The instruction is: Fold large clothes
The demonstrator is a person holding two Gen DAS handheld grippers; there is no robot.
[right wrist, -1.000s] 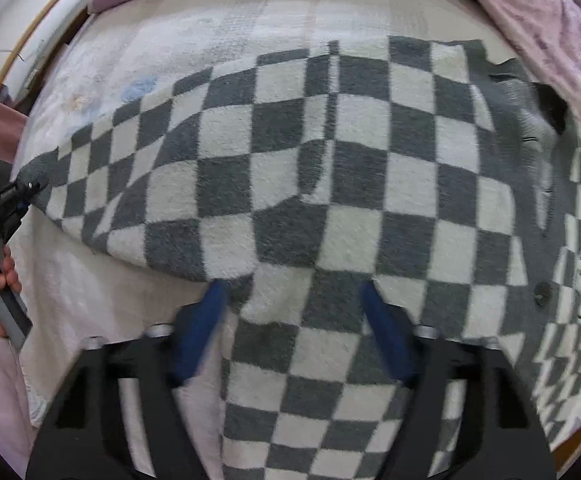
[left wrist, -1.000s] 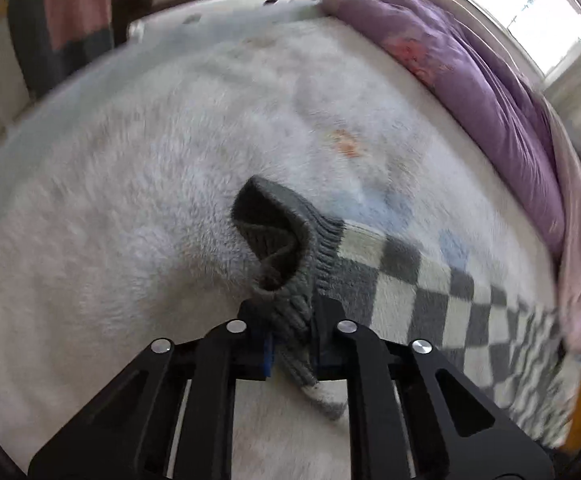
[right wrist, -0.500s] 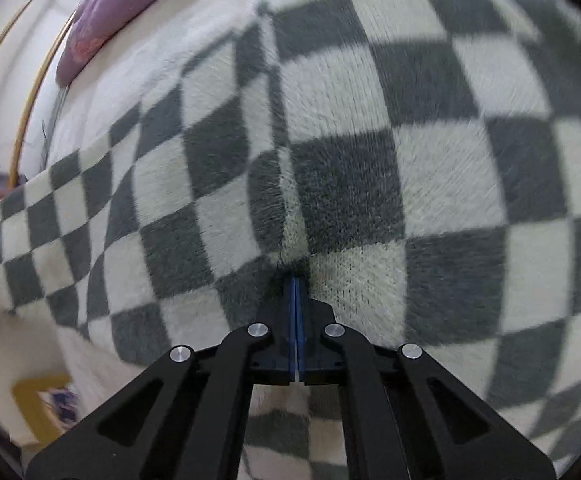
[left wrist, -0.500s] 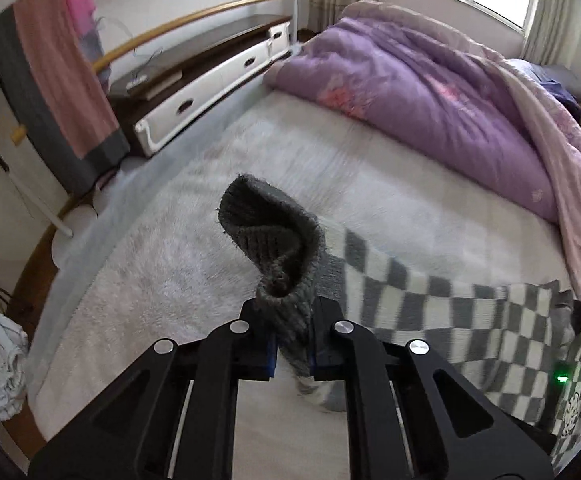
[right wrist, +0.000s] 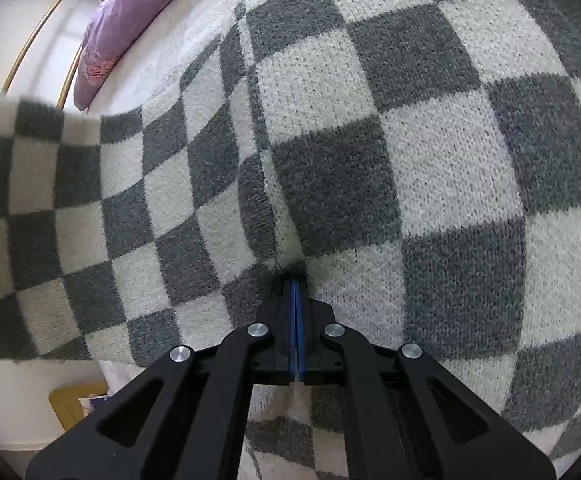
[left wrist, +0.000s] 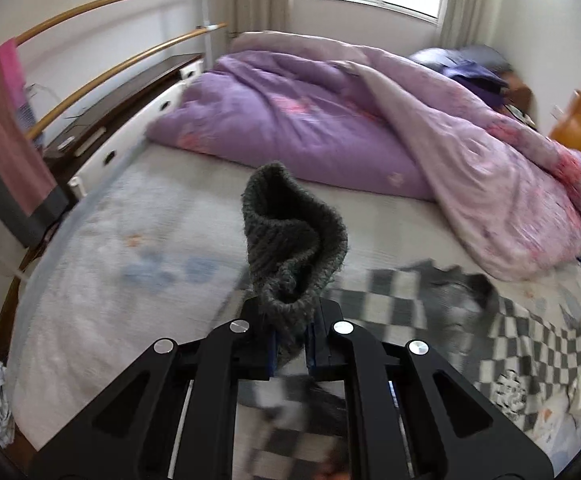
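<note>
Your left tongs [left wrist: 290, 344] are clamped on the grey ribbed cuff [left wrist: 290, 248], which stands up toward twelve o'clock. The checked cardigan [left wrist: 510, 336] trails from it toward four o'clock across the bed [left wrist: 130, 272]. Bare sheet lies open from nine to eleven; the purple quilt [left wrist: 310, 120] blocks twelve to two. Your right tongs [right wrist: 296, 280] are pinched together on a fold of the cardigan's body, cloth spreading all around them.

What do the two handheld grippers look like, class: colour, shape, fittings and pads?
The left gripper and the right gripper match: matte black angular linkage arms with cut-out slots, round silver pivot screws, and blue pads lining the inner fingertip faces. No cables, markings or sleeves are visible.
</note>
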